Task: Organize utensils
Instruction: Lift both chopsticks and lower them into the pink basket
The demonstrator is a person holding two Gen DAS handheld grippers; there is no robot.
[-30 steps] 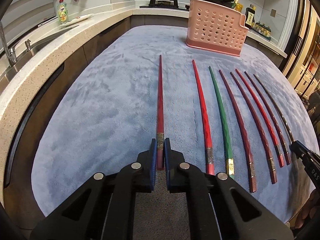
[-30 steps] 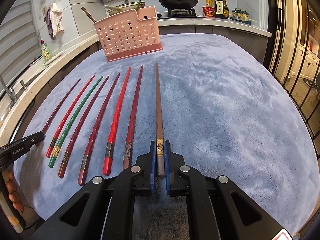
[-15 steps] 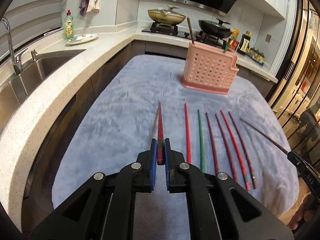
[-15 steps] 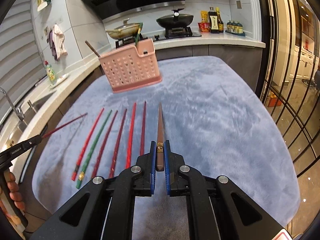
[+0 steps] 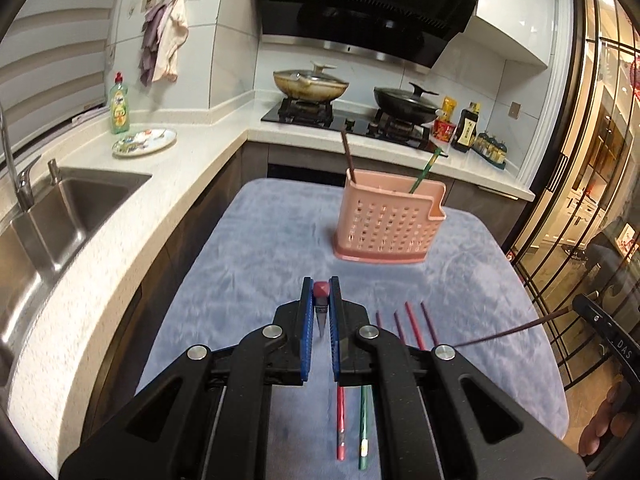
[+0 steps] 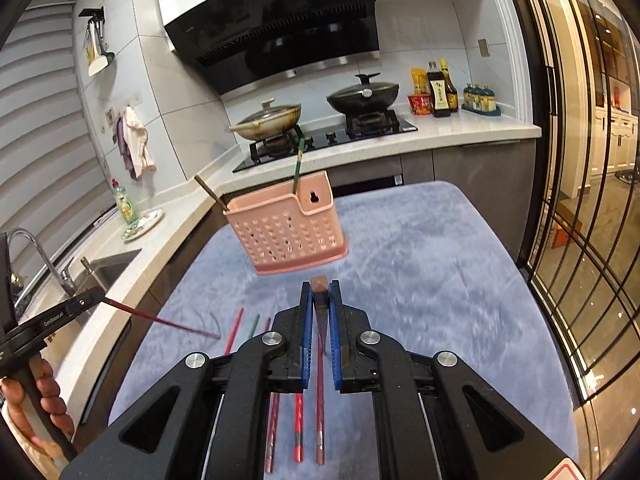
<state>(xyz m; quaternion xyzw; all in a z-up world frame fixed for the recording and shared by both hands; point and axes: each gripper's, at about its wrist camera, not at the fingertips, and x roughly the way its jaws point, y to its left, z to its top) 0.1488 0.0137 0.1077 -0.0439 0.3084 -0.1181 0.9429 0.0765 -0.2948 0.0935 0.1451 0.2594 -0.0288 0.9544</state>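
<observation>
Two tongs clamped | left tongs [image 5: 321, 312] grip red chopstick [image 5: 321, 290] end-on, above tabletop [image 5: 256, 264] | right tongs [image 6: 321, 312] grip brown chopstick [image 6: 319, 282] | pink basket [image 5: 386, 224] ahead on tabletop, holding two chopsticks | loose chopsticks [image 6: 298, 420] lie on cloth below.

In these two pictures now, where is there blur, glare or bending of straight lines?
Left wrist view: fisheye bends the counter edge; the range hood shines; the pink basket is sharp. Right wrist view: the glass doors glow bright and curve; the grey cloth and the chopstick in the other gripper look smeared.
</observation>
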